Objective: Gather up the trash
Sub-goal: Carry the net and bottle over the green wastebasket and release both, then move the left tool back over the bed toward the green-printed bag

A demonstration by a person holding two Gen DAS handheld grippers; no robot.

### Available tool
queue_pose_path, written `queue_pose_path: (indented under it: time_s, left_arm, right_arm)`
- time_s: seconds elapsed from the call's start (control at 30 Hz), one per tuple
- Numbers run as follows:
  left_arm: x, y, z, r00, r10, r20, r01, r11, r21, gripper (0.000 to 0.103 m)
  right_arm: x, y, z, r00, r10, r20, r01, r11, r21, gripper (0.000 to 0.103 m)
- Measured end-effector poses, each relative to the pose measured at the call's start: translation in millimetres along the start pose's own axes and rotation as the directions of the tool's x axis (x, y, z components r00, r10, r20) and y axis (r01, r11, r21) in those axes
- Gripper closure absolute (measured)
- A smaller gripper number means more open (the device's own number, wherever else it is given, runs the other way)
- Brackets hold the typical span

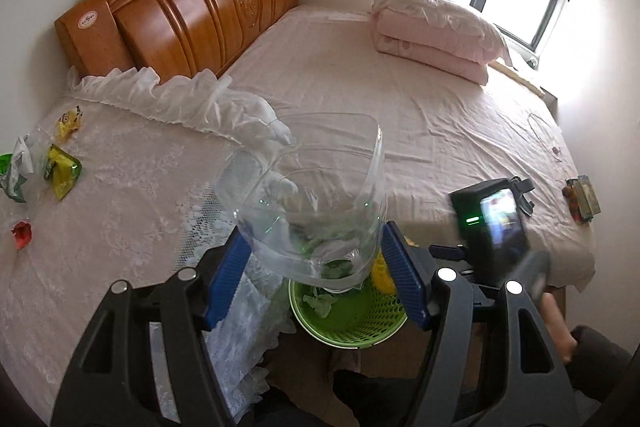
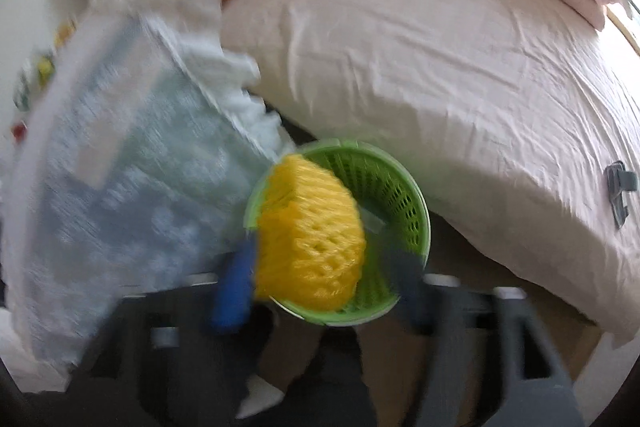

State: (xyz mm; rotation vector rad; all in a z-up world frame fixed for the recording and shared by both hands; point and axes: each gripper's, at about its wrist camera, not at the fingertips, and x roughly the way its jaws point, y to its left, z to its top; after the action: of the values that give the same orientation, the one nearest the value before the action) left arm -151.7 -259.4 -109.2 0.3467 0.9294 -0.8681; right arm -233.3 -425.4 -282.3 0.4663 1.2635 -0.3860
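Left gripper point(image 1: 316, 259) clamped on clear tub point(image 1: 316, 203), above green basket point(image 1: 348, 311) by bed's point(image 1: 360, 75) near edge. Right gripper point(image 2: 320, 267) around yellow net point(image 2: 310, 231) over basket rim; grip unclear through blur. Wrappers point(image 1: 60, 171) on nightstand's point(image 1: 120, 211) left edge.

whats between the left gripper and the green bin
A clear plastic tub, held in the left gripper, hangs right above the bin; left wrist view shows it.
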Motion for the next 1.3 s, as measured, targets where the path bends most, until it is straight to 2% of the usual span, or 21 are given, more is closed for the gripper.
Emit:
queue_pose_path:
  time_s: [0.1, 0.17, 0.23, 0.47, 0.63, 0.67, 0.7, 0.73, 0.77, 0.97, 1.13, 1.3]
  left_arm:
    - [2.7, -7.7, -3.3, 1.0, 0.012, -0.008, -0.012, 1.0, 0.003, 0.039]
    - [6.0, -12.0, -5.3, 1.0, 0.016, -0.016, -0.016, 1.0, 0.004, 0.039]
    - [10.4, -17.0, -6.6, 1.0, 0.014, -0.024, -0.014, 1.0, 0.009, 0.039]
    - [47.9, -36.6, -12.5, 0.995, 0.011, -0.096, -0.005, 0.998, 0.06, 0.039]
    - [86.1, -57.6, -23.9, 0.984, -0.003, -0.178, 0.023, 0.993, 0.112, 0.038]
    - [93.0, -61.7, -26.1, 0.981, -0.002, -0.192, 0.025, 0.993, 0.119, 0.035]
    - [100.7, -65.8, -28.6, 0.977, 0.001, -0.211, 0.027, 0.991, 0.129, 0.022]
    - [104.7, -68.8, -29.8, 0.976, 0.01, -0.217, 0.019, 0.991, 0.133, 0.016]
    - [107.4, -70.6, -31.8, 0.976, 0.024, -0.217, 0.005, 0.991, 0.136, 0.008]
    - [105.4, -68.7, -26.4, 0.979, 0.046, -0.2, -0.025, 0.994, 0.106, 0.008]
    - [96.0, -57.7, -18.4, 0.984, 0.036, -0.173, -0.026, 0.998, 0.06, 0.008]
    - [91.1, -53.6, -15.4, 0.986, 0.046, -0.16, -0.038, 0.998, 0.054, 0.008]
  right_arm:
    - [2.4, -6.3, -4.6, 1.0, 0.006, -0.014, -0.006, 1.0, -0.01, 0.021]
    - [-11.5, -16.8, -5.2, 1.0, 0.006, 0.025, -0.006, 1.0, 0.017, 0.01]
    - [-27.2, -27.0, -4.5, 0.998, -0.016, 0.069, 0.012, 0.999, 0.045, 0.006]
    - [-92.1, -80.0, -5.9, 0.977, -0.09, 0.194, 0.055, 0.983, 0.177, 0.003]
    - [-119.7, -104.5, -17.7, 0.967, -0.116, 0.229, 0.06, 0.97, 0.236, 0.003]
    - [-123.3, -106.9, -20.0, 0.965, -0.119, 0.232, 0.061, 0.968, 0.243, 0.003]
    - [-125.0, -108.0, -22.1, 0.965, -0.121, 0.232, 0.062, 0.967, 0.246, 0.003]
    - [-126.5, -108.8, -23.5, 0.966, -0.122, 0.23, 0.063, 0.967, 0.247, 0.003]
    - [-128.2, -109.5, -25.0, 0.965, -0.124, 0.231, 0.065, 0.967, 0.246, 0.003]
    - [-130.6, -108.1, -26.7, 0.965, -0.126, 0.231, 0.07, 0.969, 0.236, 0.003]
    - [-126.3, -104.4, -23.6, 0.968, -0.122, 0.22, 0.07, 0.971, 0.228, 0.003]
    - [-122.7, -96.4, -18.4, 0.97, -0.111, 0.217, 0.064, 0.975, 0.211, 0.003]
